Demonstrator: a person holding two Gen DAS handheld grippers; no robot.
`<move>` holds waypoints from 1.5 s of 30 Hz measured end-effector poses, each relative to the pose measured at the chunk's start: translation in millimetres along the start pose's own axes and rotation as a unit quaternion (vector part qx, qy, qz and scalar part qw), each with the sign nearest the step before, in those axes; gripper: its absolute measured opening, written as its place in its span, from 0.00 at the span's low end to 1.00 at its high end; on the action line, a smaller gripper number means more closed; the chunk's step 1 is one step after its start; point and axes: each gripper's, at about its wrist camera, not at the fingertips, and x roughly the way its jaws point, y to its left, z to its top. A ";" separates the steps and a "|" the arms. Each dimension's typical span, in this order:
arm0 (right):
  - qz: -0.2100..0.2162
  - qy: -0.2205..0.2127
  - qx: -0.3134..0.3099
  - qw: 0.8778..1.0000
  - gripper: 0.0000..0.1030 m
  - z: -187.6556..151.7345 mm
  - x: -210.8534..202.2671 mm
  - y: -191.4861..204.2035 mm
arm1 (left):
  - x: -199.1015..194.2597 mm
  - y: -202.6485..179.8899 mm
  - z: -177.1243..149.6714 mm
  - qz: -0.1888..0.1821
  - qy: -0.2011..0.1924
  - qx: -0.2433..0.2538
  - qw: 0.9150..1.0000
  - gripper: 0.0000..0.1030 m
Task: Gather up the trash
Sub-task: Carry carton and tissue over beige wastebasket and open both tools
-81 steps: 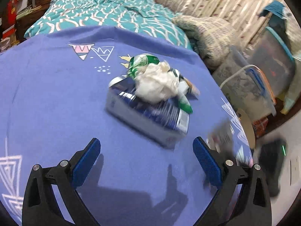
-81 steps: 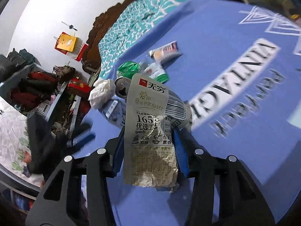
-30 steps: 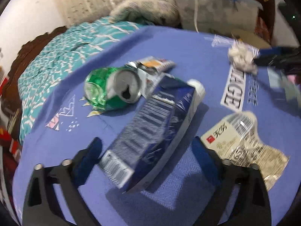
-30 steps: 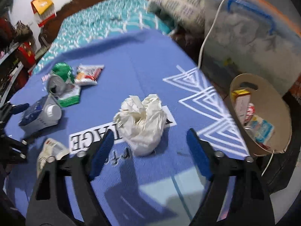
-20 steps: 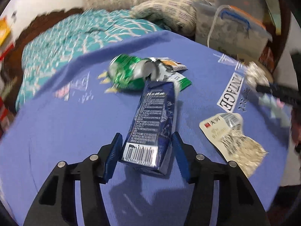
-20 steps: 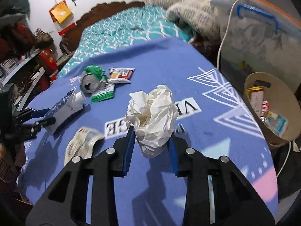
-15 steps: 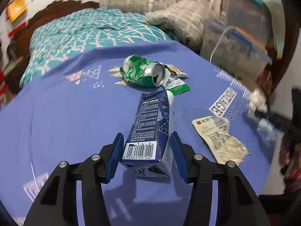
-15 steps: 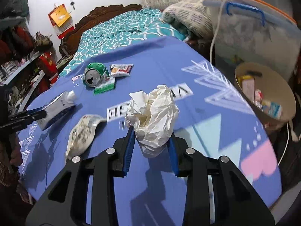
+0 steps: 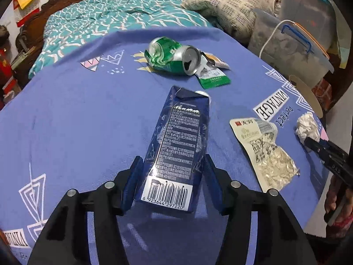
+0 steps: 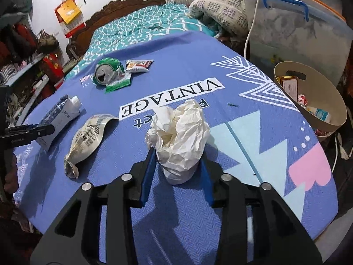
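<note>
My left gripper (image 9: 173,172) is shut on a dark blue drink carton (image 9: 178,143), held just above the blue tablecloth (image 9: 77,114); the carton also shows in the right wrist view (image 10: 58,120). My right gripper (image 10: 176,163) is shut on a crumpled white paper ball (image 10: 179,132), which also shows at the right in the left wrist view (image 9: 307,127). On the cloth lie a crushed green can (image 9: 174,55), a green-and-white wrapper (image 9: 211,77), a small orange-and-white packet (image 10: 139,64) and a flattened beige snack bag (image 9: 262,148).
A tan round bin (image 10: 308,97) with some trash in it stands off the table's right edge. Clear storage tubs (image 10: 293,22) and a folded quilt (image 10: 220,6) are behind it. A bed with a teal cover (image 9: 123,13) lies beyond the table.
My left gripper closed on the blue carton and lifted its near end. My right gripper closed on the paper ball and pulled back with it toward the table's near edge.
</note>
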 end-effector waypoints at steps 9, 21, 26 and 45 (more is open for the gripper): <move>-0.018 -0.072 0.064 0.995 0.33 19.3 -37.6 -56.6 | -33.6 -65.1 79.8 -0.100 -0.043 0.044 0.993 0.46; -0.118 -0.108 0.178 0.971 0.33 30.8 -68.7 -203.6 | 38.7 -315.0 167.0 -0.242 0.001 0.182 0.953 0.45; -0.148 -0.085 0.169 0.971 0.68 50.4 -44.5 -232.9 | 77.3 -403.0 186.3 -0.219 -0.005 0.215 0.952 0.63; 0.052 -0.090 0.160 0.982 0.35 47.8 -40.9 -130.9 | 16.9 -191.7 86.3 -0.145 -0.046 0.135 0.979 0.89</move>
